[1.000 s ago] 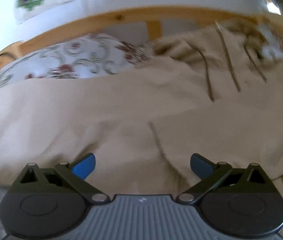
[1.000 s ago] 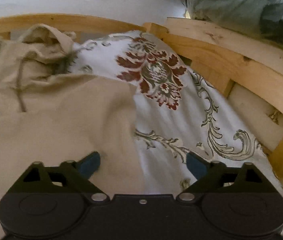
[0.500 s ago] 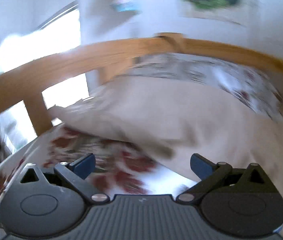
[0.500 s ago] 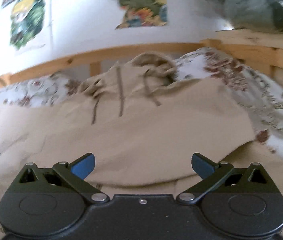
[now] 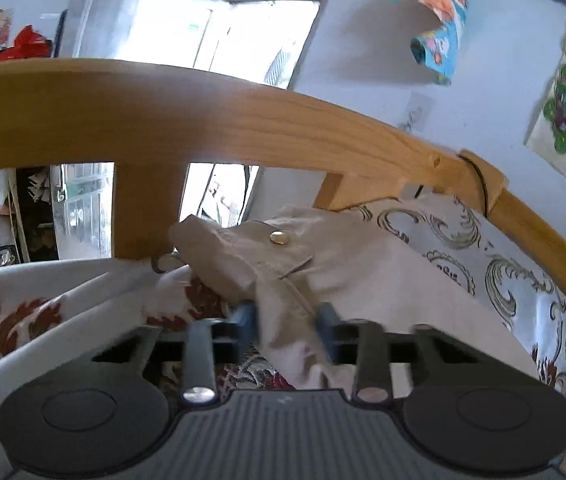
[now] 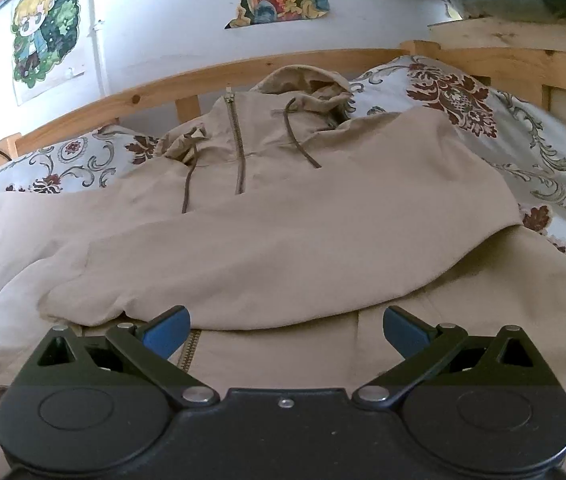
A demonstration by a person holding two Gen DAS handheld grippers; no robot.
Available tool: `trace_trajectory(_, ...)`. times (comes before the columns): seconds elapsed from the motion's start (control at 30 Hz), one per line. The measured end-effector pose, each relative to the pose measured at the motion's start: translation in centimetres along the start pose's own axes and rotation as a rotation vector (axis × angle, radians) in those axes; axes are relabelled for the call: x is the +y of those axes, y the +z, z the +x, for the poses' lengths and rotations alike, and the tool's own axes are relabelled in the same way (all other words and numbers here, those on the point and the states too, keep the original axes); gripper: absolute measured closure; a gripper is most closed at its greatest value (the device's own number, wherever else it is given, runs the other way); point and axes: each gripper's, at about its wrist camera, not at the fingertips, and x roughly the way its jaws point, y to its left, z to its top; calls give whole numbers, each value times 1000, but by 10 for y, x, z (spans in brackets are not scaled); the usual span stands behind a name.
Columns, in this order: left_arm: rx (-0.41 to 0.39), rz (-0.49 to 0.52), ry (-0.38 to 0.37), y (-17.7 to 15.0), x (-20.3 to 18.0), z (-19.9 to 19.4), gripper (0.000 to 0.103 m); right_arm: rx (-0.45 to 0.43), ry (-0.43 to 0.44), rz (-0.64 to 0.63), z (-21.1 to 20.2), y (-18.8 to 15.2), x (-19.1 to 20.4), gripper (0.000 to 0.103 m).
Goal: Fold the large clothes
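On bed: beige cotton hooded jacket (image 6: 283,216), metal zipper (image 6: 238,148).
Left gripper (image 5: 286,320): clenched on snap-buttoned sleeve cuff (image 5: 243,252).
Right gripper (image 6: 286,330): fingers spread, grasping nothing.

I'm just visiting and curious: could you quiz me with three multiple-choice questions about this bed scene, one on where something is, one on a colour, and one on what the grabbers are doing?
1. Where does the hood of the jacket lie?
A. against the wooden bed rail
B. on the floor
C. under a pillow

2. What colour is the jacket?
A. navy
B. beige
C. red

3. How do the two grippers stand?
A. both open
B. both shut on cloth
C. left gripper closing on the sleeve cuff, right gripper open

Answers:
1 A, the hood rests by the rail.
2 B, the cloth is beige throughout.
3 C, the left fingers have the cuff between them, while the right stand wide apart, empty.
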Motion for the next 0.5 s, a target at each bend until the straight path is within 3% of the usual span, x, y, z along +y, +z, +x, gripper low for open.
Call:
trace_trajectory(0.1, -43, 11, -25, -5, -2, -11, 95, -1, -1, 13, -1, 0, -2, 1)
trace_trajectory(0.27, -168, 56, -208, -2, -25, -51, 100, -9, -5, 17, -2, 0, -4, 1)
trace_trajectory(0.4, -326, 256, -500, -14, -71, -110, 100, -23, -11, 12, -2, 2, -4, 1)
trace_trajectory(0.5, -377, 424, -751, -36, -108, -153, 100, -47, -28, 4, -5, 6, -5, 1)
